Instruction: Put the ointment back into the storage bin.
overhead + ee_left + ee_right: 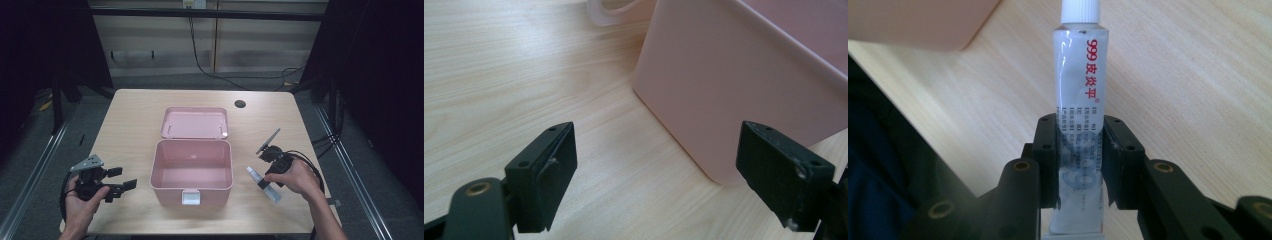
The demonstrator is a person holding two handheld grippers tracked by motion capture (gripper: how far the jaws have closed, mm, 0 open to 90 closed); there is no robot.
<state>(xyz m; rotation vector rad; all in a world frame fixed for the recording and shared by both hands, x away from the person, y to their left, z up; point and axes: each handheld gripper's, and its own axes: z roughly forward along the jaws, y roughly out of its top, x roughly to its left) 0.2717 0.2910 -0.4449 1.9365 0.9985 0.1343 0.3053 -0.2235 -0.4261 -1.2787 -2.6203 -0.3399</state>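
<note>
A pink box (191, 172) stands open in the middle of the table, its lid (195, 122) lying flat behind it. My right gripper (264, 183), right of the box, is shut on a white ointment tube (260, 182). In the right gripper view the tube (1080, 90) runs up between the jaws, its white cap (1079, 11) pointing away over the wood, red print along its side. My left gripper (123, 182) is open near the box's front left corner. In the left gripper view the box wall (734, 85) stands just beyond the spread jaws, nothing between them.
A round cable hole (240, 104) sits at the table's back right. The box has a white latch (191, 198) at its front. Bare wooden tabletop (130, 125) lies left of and behind the box. Cables run on the floor beyond the table.
</note>
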